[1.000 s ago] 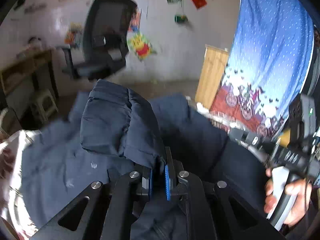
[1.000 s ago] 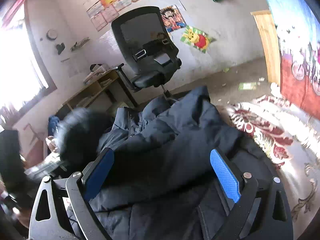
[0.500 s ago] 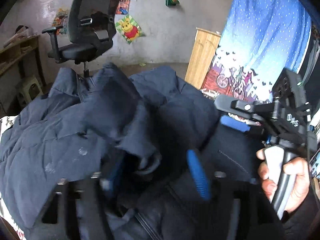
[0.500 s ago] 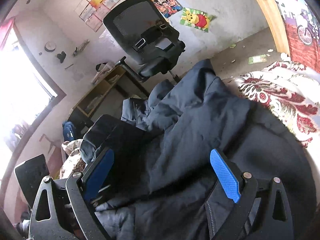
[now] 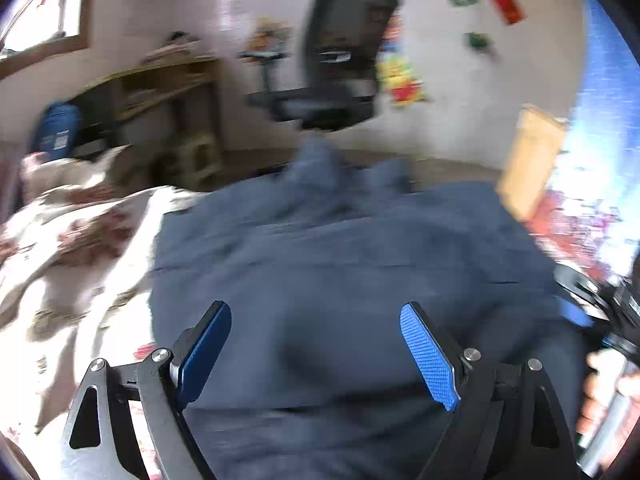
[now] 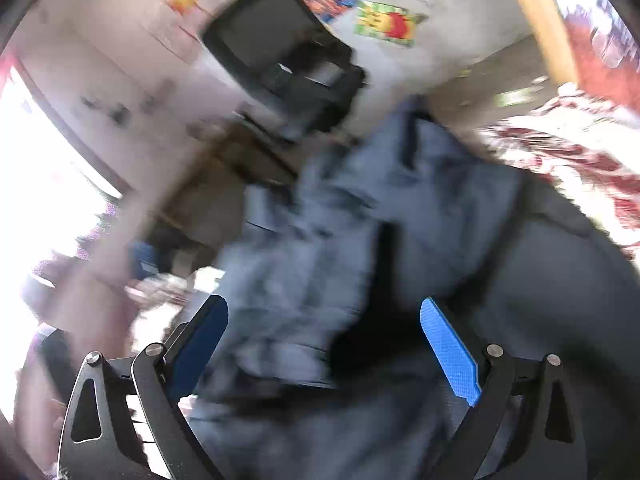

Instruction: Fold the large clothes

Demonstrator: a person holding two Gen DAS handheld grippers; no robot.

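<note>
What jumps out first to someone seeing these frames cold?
The dark navy padded jacket fills the middle of both views, lying on a red-and-white floral bedspread. The left gripper and right gripper both hang over it with blue pads spread wide and nothing between them. Behind, a black office chair stands against a poster-covered wall; everything is motion-blurred.
</note>
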